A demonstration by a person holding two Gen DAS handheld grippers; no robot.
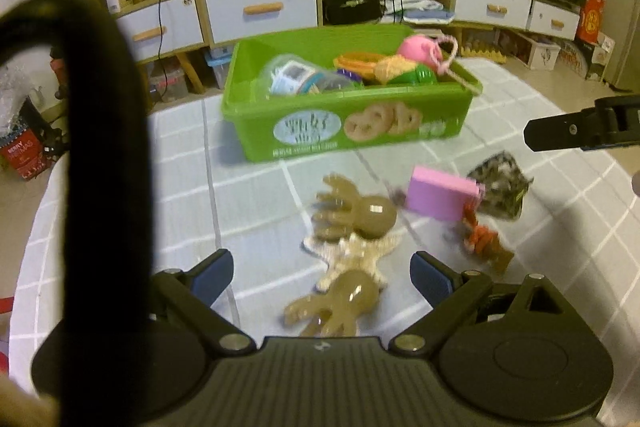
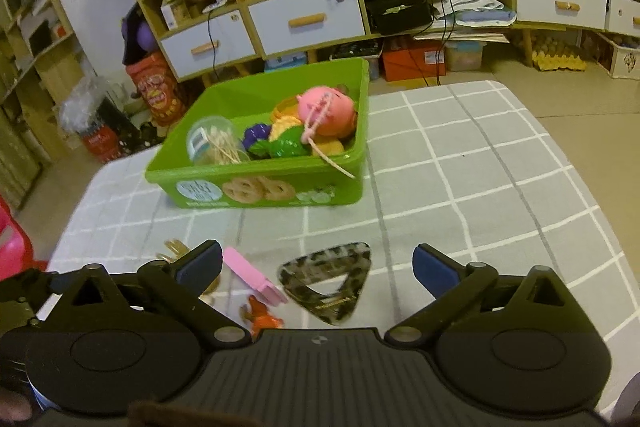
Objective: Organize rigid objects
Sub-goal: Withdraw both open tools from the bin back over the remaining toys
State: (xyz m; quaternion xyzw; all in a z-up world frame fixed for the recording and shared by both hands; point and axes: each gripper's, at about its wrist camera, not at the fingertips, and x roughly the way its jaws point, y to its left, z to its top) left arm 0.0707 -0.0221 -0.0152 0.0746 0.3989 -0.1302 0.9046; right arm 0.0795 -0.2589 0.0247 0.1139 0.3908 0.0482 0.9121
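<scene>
A green bin (image 1: 352, 131) holding several toys stands on the checked tablecloth; it also shows in the right wrist view (image 2: 256, 187). My left gripper (image 1: 320, 277) is open above two tan claw-shaped massagers (image 1: 360, 215) and a starfish (image 1: 356, 251). A pink block (image 1: 442, 195), a leopard-print triangle (image 1: 502, 187) and an orange toy (image 1: 480, 239) lie to its right. My right gripper (image 2: 318, 265) is open and empty over the leopard-print triangle (image 2: 332, 279), with the pink block (image 2: 252, 279) and orange toy (image 2: 260, 315) near its left finger.
A black cable (image 1: 104, 147) arcs across the left of the left wrist view. The right gripper's finger (image 1: 580, 131) juts in from the right there. Shelves and drawers (image 2: 308, 19) stand beyond the table. The table edge (image 2: 560, 131) runs along the right.
</scene>
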